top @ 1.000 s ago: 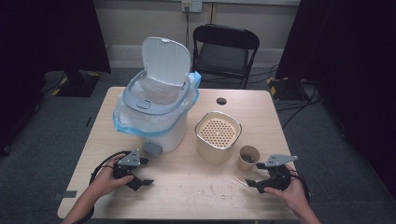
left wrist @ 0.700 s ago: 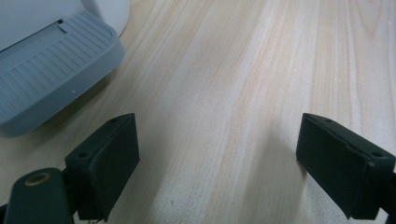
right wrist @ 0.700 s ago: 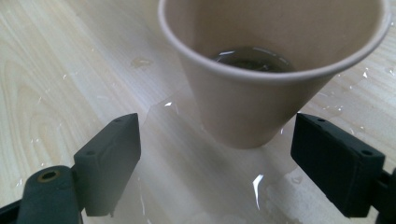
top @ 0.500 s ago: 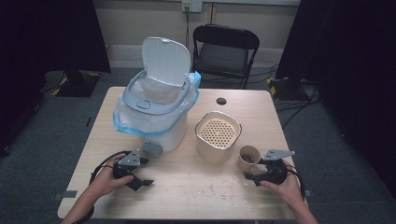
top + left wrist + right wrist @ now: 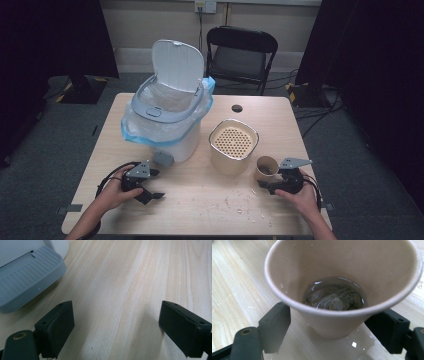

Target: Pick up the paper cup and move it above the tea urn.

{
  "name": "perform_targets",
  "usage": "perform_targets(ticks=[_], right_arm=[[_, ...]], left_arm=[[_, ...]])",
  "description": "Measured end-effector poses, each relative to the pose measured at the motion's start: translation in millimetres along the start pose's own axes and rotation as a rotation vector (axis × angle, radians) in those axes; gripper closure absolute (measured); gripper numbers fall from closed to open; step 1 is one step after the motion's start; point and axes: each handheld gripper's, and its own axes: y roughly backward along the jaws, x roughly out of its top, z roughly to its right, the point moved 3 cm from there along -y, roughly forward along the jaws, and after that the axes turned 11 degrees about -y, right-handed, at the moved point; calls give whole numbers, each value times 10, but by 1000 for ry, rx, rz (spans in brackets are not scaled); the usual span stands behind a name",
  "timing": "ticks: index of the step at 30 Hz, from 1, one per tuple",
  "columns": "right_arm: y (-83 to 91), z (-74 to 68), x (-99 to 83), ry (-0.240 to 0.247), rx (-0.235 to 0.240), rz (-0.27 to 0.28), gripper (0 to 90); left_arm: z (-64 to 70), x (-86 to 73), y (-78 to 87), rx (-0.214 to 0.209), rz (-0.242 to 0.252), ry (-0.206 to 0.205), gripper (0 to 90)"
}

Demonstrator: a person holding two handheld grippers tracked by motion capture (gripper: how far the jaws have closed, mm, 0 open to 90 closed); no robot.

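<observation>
Table (image 5: 200, 200) edges run out of the high view at the near side, where the person's forearms are cut off. Left of the paper cup (image 5: 266, 168), well apart from it, the left gripper (image 5: 150, 185) lies low on the wood with its jaws spread wide and nothing between them; the left gripper view gives bare wood grain there, plus a ribbed grey pedal (image 5: 25, 287) cut off at the frame's corner. That pedal belongs to the white bin (image 5: 167, 115), which stands farther back, lid up, with a blue-edged liner over its rim. Between bin and cup stands a tan canister (image 5: 233, 147) with a perforated top, just beside the cup.

The cup sits upright near the table's right front corner, its base hidden in the high view behind the right gripper (image 5: 274, 184). The right gripper's jaws are released, one on either side of the cup's lower wall, apparently not yet touching. Inside, shallow cloudy liquid covers a sodden tea bag (image 5: 334, 298), its outline hard to make out. A wet patch shines around the cup's foot.
</observation>
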Motion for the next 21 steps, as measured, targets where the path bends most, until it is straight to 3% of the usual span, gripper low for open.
perform_targets(ticks=[21], right_arm=[[-107, 24, 25, -19, 20, 52, 260]], left_arm=[[2, 1, -3, -3, 1, -1, 118]])
